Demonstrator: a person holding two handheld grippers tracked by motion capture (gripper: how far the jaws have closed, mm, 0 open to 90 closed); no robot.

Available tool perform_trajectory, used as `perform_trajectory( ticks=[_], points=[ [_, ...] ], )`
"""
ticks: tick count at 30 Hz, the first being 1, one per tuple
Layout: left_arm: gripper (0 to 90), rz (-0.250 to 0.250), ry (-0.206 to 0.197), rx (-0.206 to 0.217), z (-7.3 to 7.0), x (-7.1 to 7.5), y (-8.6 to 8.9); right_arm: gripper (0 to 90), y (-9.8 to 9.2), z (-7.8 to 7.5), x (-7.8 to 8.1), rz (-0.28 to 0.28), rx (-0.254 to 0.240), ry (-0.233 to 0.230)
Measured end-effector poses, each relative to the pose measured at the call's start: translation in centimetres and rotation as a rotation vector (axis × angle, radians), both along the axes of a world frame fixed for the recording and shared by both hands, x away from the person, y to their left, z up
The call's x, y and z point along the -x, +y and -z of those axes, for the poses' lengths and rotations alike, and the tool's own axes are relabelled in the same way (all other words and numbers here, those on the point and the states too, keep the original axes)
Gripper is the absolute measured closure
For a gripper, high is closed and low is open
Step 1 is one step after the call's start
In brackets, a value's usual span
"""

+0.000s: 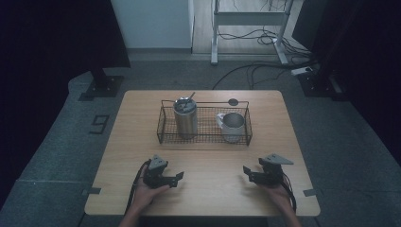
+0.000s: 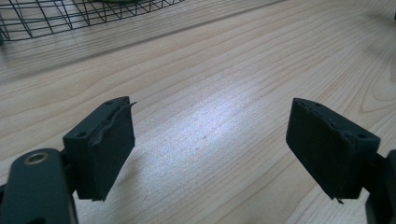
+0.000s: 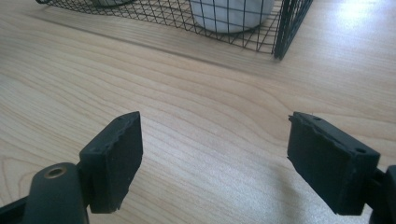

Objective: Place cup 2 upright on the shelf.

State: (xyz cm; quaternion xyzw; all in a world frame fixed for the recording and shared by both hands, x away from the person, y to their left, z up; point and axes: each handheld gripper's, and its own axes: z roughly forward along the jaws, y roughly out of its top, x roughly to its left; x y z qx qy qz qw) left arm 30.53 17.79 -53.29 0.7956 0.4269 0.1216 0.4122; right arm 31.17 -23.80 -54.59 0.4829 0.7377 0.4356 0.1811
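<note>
**Bench [image 1: 208, 198], light wood, seen from the high view. Contents listed left to right.**

1. Left hand [image 1: 146, 191] with left gripper [image 1: 179, 177], resting low at the near edge of the bench and pointing inward toward the middle. In the left gripper view, the left gripper [image 2: 210, 149] has its jaws released, standing apart, with bare wood between them. It holds nothing and touches nothing.

2. Wire basket [image 1: 203, 138], black mesh, rectangular, standing across the middle of the bench, well apart from both grippers. A corner of the wire basket [image 2: 56, 18] shows at the top left of the left gripper view.

3. Steel tumbler [image 1: 185, 120], upright in the left end of the basket. A thin handle, from a spoon or something like it, sticks out of the top. What it is cannot be told.

4. Mug [image 1: 232, 125], pale, upright in the right end of the basket, with its handle turned toward the tumbler. The mug [image 3: 231, 11] also shows behind the mesh in the right gripper view.

5. Small dark disc [image 1: 233, 101], lying on the bench just behind the basket's far rim.

6. Right hand [image 1: 276, 194] with right gripper [image 1: 246, 172], at the near edge and pointing inward. In the right gripper view, the right gripper [image 3: 215, 158] has its jaws released and standing apart over bare wood, holding nothing. The basket's corner post lies ahead of it.

**Progress, as judged:** nothing is in hand. Both vessels sit in the basket and neither gripper is near them. Either the work is not yet started or both pieces are already stowed. If they are to come out, every lift is left to do.
</note>
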Motion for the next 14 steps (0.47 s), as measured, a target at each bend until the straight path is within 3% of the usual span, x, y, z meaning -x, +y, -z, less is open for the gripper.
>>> perform_trajectory(
  ticks=[14],
  points=[
    [15.7,0.001,-0.001,-0.005,0.06,-0.04,-0.04,18.0,-0.26,0.22,-0.02,0.008,-0.004,0.001]
  ],
)
